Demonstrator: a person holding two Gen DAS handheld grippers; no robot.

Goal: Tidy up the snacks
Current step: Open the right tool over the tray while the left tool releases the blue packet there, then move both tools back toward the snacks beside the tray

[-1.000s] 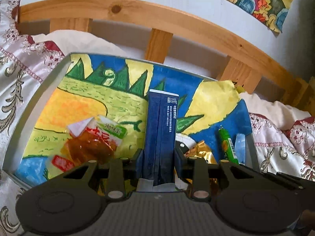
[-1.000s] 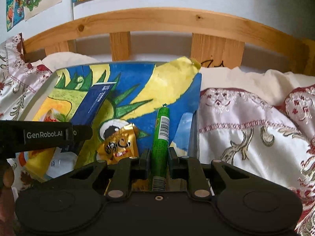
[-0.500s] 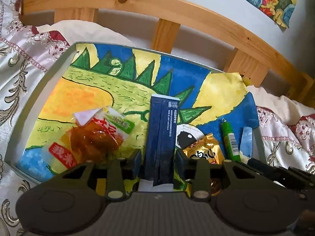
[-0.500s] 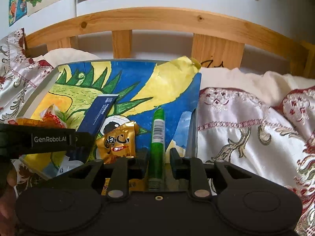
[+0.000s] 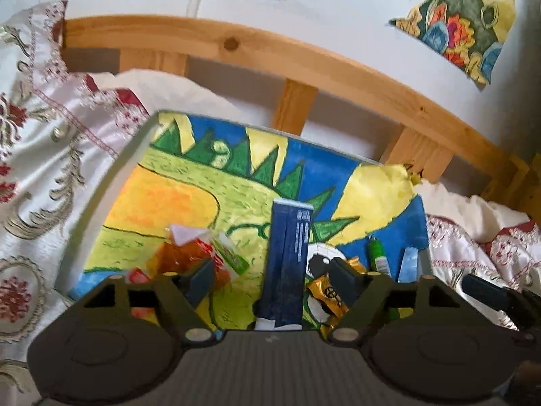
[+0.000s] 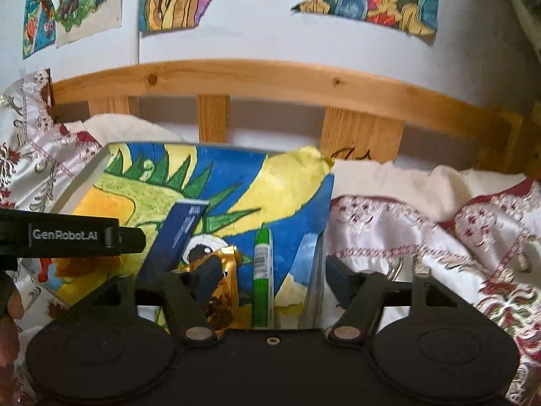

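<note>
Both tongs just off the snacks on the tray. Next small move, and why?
Probably lift both clear and pick a next target. The left tongs and right tongs are opening, pads off the dark blue pack and green stick, which lie flat on the painted tray. The gold packet and red-orange packet look skewed; the gold one seems nearest.

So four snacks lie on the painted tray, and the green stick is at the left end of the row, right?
Not quite. The green stick lies at the right end of the row on the painted tray, beyond the gold packet, as the right wrist view shows. Four snacks is correct.
</note>
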